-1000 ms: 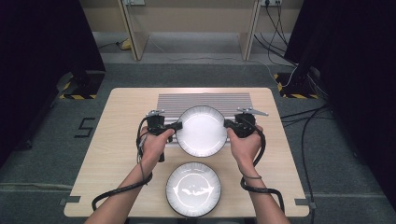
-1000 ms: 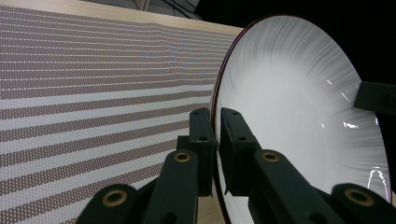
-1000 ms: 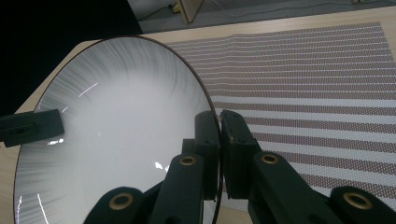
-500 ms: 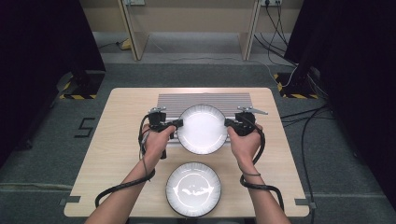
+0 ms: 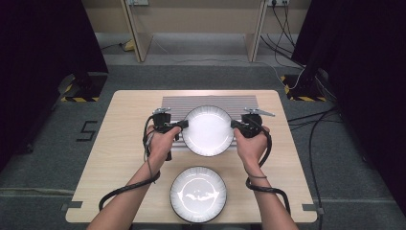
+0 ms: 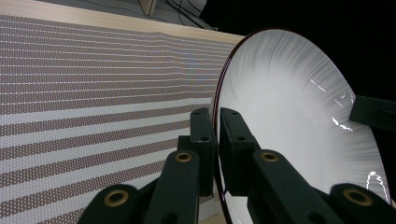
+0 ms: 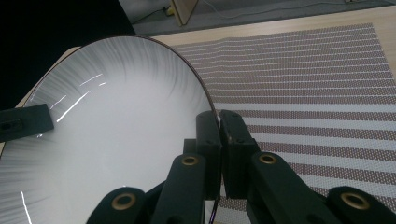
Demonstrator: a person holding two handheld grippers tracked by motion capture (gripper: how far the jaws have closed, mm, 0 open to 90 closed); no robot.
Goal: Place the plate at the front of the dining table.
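White plate with grey brushed streaks and a thin dark rim, held over the striped mat. Left gripper and right gripper each clamped on opposite edges.

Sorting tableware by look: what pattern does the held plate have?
The plate is white with fine grey streaks radiating inward and a dark edge; right gripper view shows it best.

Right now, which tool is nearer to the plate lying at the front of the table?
Left, though only slightly. Both tools grip the raised plate above the striped mat: left tool, right tool. The front plate lies a bit left of centre.
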